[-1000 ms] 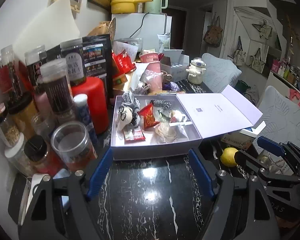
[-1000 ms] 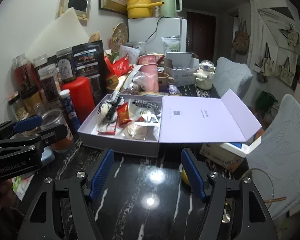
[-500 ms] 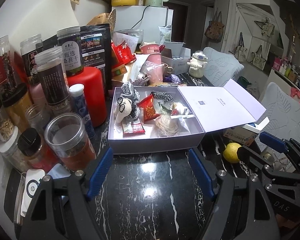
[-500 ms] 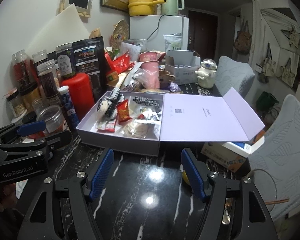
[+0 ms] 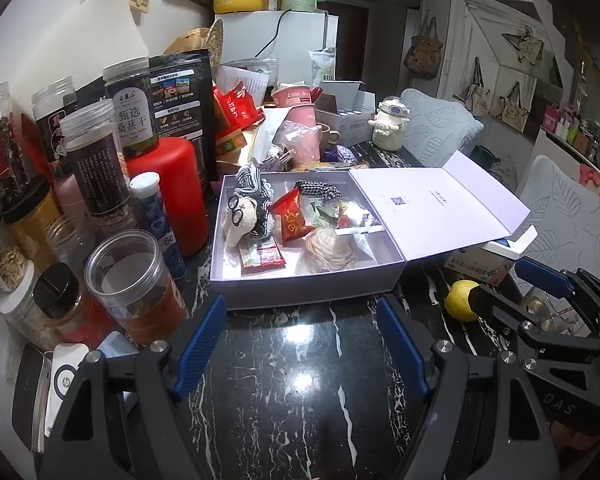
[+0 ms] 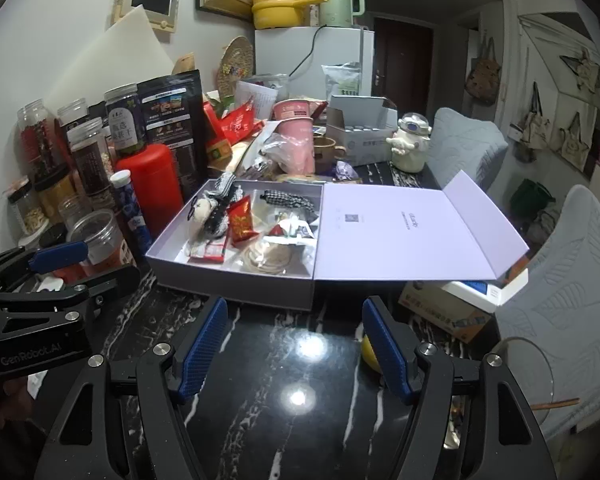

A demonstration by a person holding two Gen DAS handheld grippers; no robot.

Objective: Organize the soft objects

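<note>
I held both tongs, left and right, spread wide and empty over the black worktop. The open box sat just ahead, the plush toy and snack packets lying inside it.

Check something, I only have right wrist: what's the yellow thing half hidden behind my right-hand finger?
Observer: A lemon, whole in the left wrist view. It sits on the black tabletop, right of the open box.
Operator: Left gripper blocks my left edge. What's behind it?
Observer: A small black-lidded jar, right beside the open clear jar.
Operator: Anything nearer the table edge?
Observer: A white device with an HP logo, lying flat behind the left gripper.
Operator: Plush in the box, which way is its face?
Observer: The plush faces the left camera, with its round black glasses showing.
</note>
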